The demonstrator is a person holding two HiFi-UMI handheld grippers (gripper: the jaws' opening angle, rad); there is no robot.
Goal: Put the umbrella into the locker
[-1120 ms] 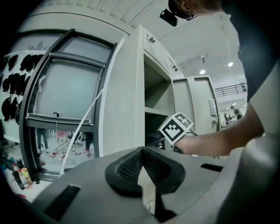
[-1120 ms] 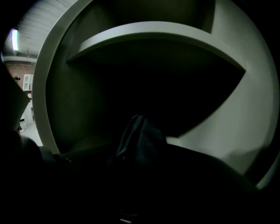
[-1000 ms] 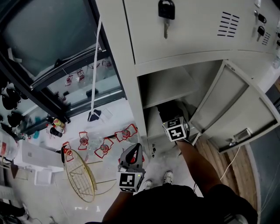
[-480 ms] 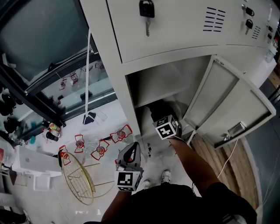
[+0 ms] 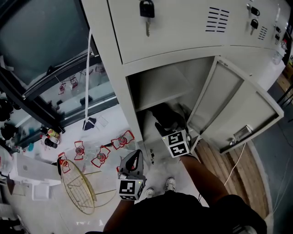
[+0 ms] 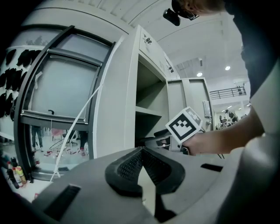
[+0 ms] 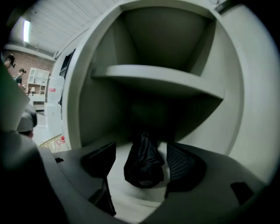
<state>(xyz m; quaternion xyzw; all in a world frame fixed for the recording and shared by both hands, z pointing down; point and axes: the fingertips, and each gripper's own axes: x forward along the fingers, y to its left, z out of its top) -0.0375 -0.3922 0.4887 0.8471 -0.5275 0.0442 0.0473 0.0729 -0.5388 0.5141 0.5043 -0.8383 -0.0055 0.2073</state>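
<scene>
A folded black umbrella (image 7: 143,164) lies on the floor of the locker's lower compartment, under the shelf (image 7: 162,81); in the head view the umbrella (image 5: 165,116) shows as a dark bundle inside the opening. My right gripper (image 7: 140,151) sits at the compartment mouth. Its jaws have just been opening and now stand wide on either side of the umbrella's near end, with gaps showing. The right gripper (image 5: 170,132) is in front of the locker (image 5: 137,55). My left gripper (image 6: 142,151) is shut with nothing in it, held low to the left (image 5: 133,160).
The locker door (image 5: 238,107) hangs open to the right. A padlock with a key (image 5: 146,11) hangs on the door above. A gold wire basket (image 5: 80,187) and red-framed items (image 5: 103,155) lie on the floor at left. A white cord (image 5: 87,77) hangs beside the locker.
The right gripper has drawn back from the compartment and its jaws have spread, leaving the umbrella lying inside. The left gripper has stayed put.
</scene>
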